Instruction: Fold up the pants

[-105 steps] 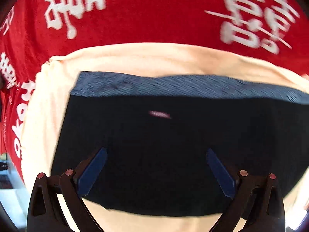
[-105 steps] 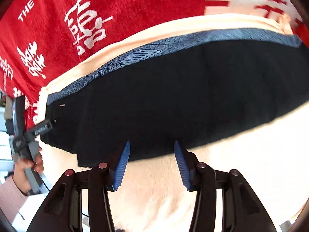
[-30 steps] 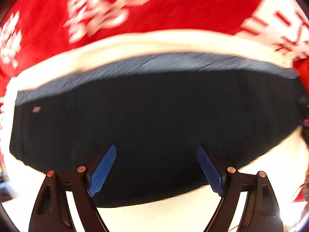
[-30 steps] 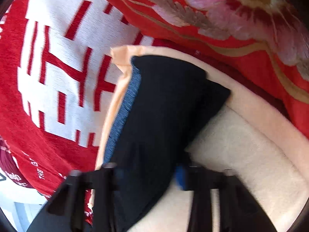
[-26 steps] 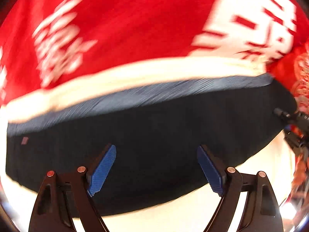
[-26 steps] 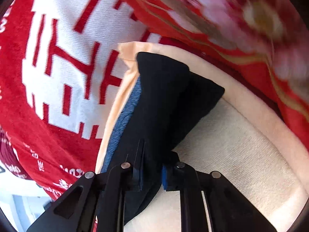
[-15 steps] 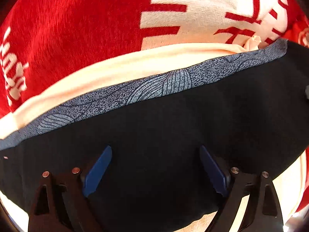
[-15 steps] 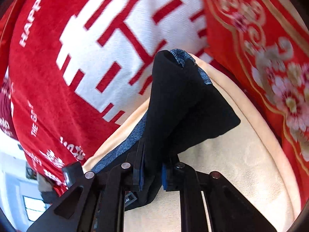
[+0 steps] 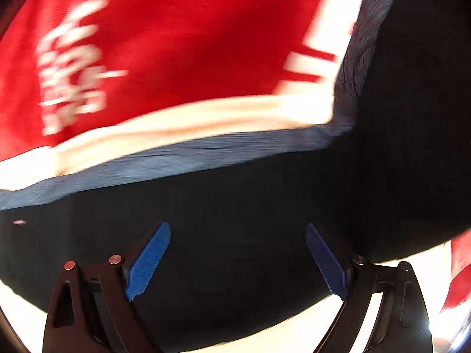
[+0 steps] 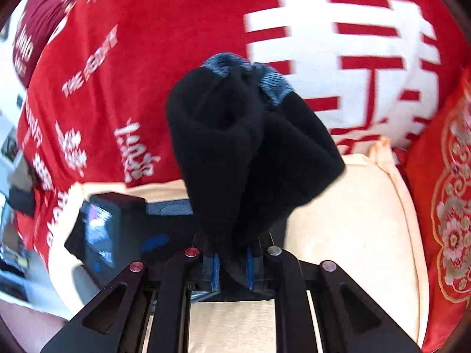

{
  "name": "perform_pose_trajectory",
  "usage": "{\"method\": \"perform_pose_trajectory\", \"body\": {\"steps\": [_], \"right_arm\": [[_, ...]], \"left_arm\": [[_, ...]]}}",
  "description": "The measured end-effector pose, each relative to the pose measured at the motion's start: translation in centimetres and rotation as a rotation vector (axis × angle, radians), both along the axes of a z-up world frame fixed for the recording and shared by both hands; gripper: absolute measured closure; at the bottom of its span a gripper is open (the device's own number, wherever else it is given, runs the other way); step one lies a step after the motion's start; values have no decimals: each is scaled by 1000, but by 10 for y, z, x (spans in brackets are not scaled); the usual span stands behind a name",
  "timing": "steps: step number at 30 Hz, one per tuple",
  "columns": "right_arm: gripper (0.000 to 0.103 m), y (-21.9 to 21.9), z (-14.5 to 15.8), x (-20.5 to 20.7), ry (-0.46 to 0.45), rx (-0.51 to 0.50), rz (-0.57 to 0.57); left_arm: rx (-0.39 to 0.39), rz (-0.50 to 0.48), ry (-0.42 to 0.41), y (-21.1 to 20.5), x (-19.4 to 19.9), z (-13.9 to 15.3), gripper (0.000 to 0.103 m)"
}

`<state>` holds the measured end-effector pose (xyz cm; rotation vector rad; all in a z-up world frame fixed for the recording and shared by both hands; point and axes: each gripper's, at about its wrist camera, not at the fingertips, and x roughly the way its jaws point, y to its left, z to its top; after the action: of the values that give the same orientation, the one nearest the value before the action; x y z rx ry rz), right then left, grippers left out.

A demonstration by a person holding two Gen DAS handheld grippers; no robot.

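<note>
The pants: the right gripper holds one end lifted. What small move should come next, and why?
Probably carry the lifted end across and lay it on the flat half. The right gripper is shut on the bunched pants, raised above the cream cloth. The left gripper is open over the flat part, its jaws having just widened, nothing pinched.

On the red blanket (image 10: 176, 23) in your right wrist view you can read white capitals "THE", followed by a word too blurred to make out. The large white Chinese characters (image 10: 341, 58) and the smaller ones (image 10: 135, 153) on it stay smeared, as do those in your left wrist view.
</note>
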<state>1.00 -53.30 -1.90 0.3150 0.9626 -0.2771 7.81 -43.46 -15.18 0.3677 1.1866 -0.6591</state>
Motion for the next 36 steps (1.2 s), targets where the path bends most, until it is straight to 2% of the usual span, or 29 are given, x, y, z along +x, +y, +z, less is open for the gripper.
{"method": "perform_pose_trajectory", "body": {"steps": [4, 7, 9, 11, 12, 13, 14, 16, 18, 21, 24, 26, 28, 31, 32, 35, 36], "right_arm": [[78, 79, -36, 39, 114, -113, 106], [67, 136, -90, 59, 251, -203, 183], [67, 166, -122, 64, 365, -313, 205], [63, 183, -124, 61, 380, -393, 216], [57, 185, -116, 58, 358, -375, 212], [48, 183, -109, 52, 336, -335, 206], [44, 179, -99, 47, 306, -268, 200], [43, 168, -85, 38, 252, -105, 183], [43, 144, -77, 28, 186, 135, 106], [43, 102, -91, 13, 126, 463, -88], [45, 69, -113, -4, 80, 664, -254], [49, 54, -124, -13, 39, 755, -323], [49, 43, -128, -19, 12, 798, -360], [49, 32, -135, -23, -14, 851, -400], [49, 29, -141, -23, -12, 878, -414], [49, 19, -157, -24, -27, 965, -459], [49, 16, -161, -25, -33, 989, -474]], "left_arm": [[64, 84, -46, 82, 33, 7, 9], [132, 172, -57, 155, 60, -1, 9], [185, 222, -49, 191, 73, -11, 9], [206, 265, -34, 216, 83, -18, 9], [208, 281, -28, 227, 86, -20, 9], [202, 289, -25, 235, 87, -20, 9], [197, 290, -22, 240, 87, -19, 9], [177, 282, -2, 220, 99, -25, 9], [122, 264, 39, 216, 103, -19, 9], [23, 221, 83, 205, 104, -6, 9], [-91, 142, 204, 185, 98, -1, 9], [-146, 81, 271, 170, 99, 1, 9], [-176, 18, 288, 151, 84, 6, 9], [-175, -41, 293, 125, 74, 4, 9], [-169, -50, 299, 126, 77, -4, 9], [-147, -48, 345, 88, 70, -9, 10], [-135, -45, 359, 88, 70, -12, 15]]}}
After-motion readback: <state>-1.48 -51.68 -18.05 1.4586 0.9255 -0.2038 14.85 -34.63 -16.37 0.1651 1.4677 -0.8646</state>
